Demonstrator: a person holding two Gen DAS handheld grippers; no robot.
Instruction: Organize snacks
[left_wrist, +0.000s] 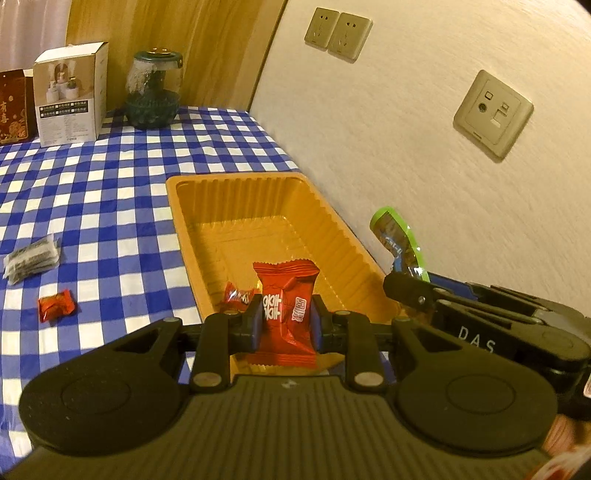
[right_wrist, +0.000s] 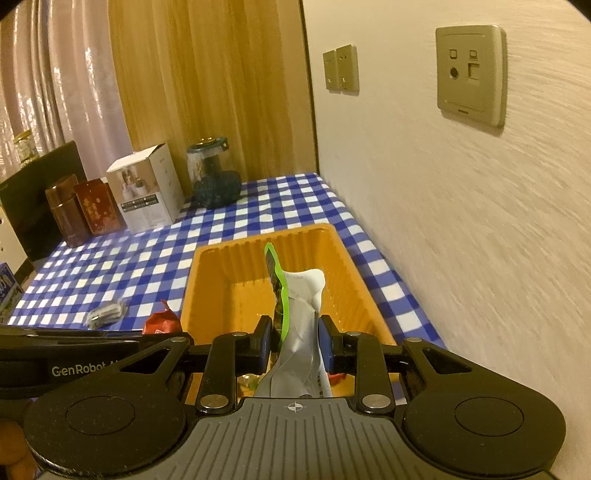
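Above the near end of the orange tray (left_wrist: 295, 192), the left gripper (left_wrist: 282, 321) has its jaws closed on a red snack packet (left_wrist: 286, 295), which stands upright between the blue pads with its crimped top edge up. Just right of it, the right gripper (right_wrist: 293, 343) has its jaws pinched on a green-edged pouch (right_wrist: 295, 314), crumpled and standing tall, its top over the tray's inside; in the left wrist view the same pouch (left_wrist: 397, 240) pokes up beside the tray's right rim, close to the wall. Inside the tray, a small red candy (left_wrist: 236, 295) lies on the floor by the near left corner. Left of the tray on the blue checked cloth (left_wrist: 110, 192) covering the counter, a red wrapped sweet (left_wrist: 55, 304) lies nearest, with a clear packet of dark snacks (left_wrist: 31, 260) a little beyond it, the two apart. The tray runs along the counter's right edge against the wall. At the far edge of the counter stand a white box (left_wrist: 70, 96), a dark glass jar (left_wrist: 155, 92) to its right near the far right corner, and a dark red box (left_wrist: 14, 107) to its left. Wall sockets (left_wrist: 493, 112) sit above the right edge
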